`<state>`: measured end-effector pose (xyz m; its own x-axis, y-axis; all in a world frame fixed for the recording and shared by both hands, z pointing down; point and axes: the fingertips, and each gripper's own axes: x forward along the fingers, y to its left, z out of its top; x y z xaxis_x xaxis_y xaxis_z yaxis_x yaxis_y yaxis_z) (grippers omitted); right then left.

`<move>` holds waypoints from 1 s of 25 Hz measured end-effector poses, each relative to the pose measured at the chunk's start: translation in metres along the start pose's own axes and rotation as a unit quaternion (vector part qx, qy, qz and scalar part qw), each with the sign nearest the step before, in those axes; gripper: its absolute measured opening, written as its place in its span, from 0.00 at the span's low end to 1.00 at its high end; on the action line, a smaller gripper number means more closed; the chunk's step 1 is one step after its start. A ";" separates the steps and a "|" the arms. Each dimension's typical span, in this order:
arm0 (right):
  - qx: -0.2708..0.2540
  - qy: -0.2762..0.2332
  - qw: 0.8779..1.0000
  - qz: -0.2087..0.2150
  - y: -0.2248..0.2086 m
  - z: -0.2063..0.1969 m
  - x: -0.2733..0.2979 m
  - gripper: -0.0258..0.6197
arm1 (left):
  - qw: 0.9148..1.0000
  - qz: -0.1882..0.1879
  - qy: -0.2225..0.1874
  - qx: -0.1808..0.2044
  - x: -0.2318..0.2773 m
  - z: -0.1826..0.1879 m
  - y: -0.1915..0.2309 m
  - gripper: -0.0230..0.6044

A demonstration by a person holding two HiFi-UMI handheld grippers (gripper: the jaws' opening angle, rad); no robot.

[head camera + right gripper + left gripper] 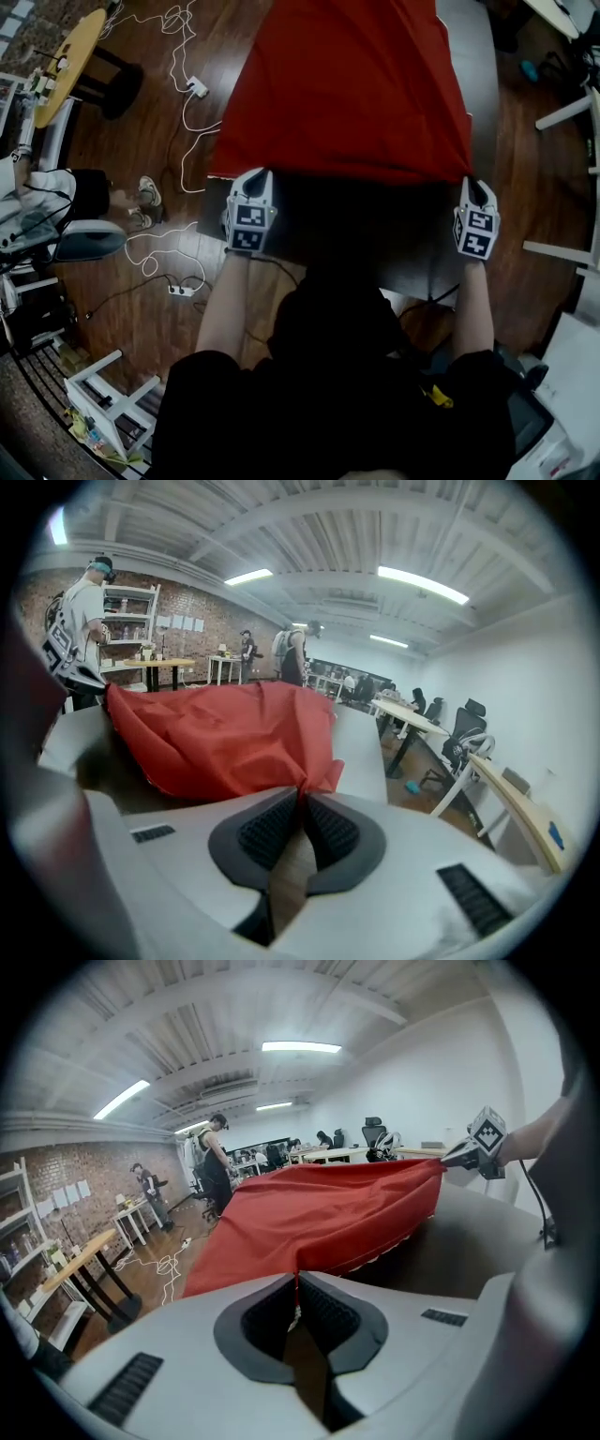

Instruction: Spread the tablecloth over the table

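Over smooth table (480, 84), red tablecloth (342, 89) (creased)

text: none readable | labels, brands: none | numbers, signs: none | wall sheets (178, 622): too small to read

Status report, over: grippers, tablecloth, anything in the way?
Left gripper shut on tablecloth, near left corner. Right gripper shut on near right corner. Table partly bare, right side and near strip. Nothing seen in the way.

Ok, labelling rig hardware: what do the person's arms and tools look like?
Left tool and right tool: light grey shells, dark ribbed pads, each with a cube of black-and-white square markers. A thin dark cable trails behind. Black short-sleeved top.
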<state>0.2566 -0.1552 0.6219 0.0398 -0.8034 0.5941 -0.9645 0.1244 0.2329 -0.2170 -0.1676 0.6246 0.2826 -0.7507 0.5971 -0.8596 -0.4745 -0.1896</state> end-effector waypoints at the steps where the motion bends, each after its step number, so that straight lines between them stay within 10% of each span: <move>1: -0.003 -0.001 1.000 -0.003 -0.006 0.001 -0.004 0.09 | 1.000 -0.003 0.001 0.004 -0.004 0.001 -0.002 0.04; 14: -0.030 -0.073 0.996 -0.051 -0.048 0.088 -0.003 0.09 | 0.992 -0.079 -0.077 0.064 -0.042 0.070 -0.003 0.04; 19: -0.025 -0.036 0.998 -0.042 -0.048 0.102 0.050 0.09 | 0.994 -0.073 -0.038 0.074 -0.001 0.074 0.010 0.04; 25: -0.059 0.062 0.996 -0.016 -0.013 0.058 0.121 0.09 | 0.995 -0.073 0.059 -0.015 0.061 0.033 0.028 0.04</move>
<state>0.2583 -0.2883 0.6461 0.1082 -0.7306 0.6741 -0.9253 0.1739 0.3370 -0.2098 -0.2418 0.6297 0.3554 -0.6138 0.7050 -0.8253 -0.5601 -0.0717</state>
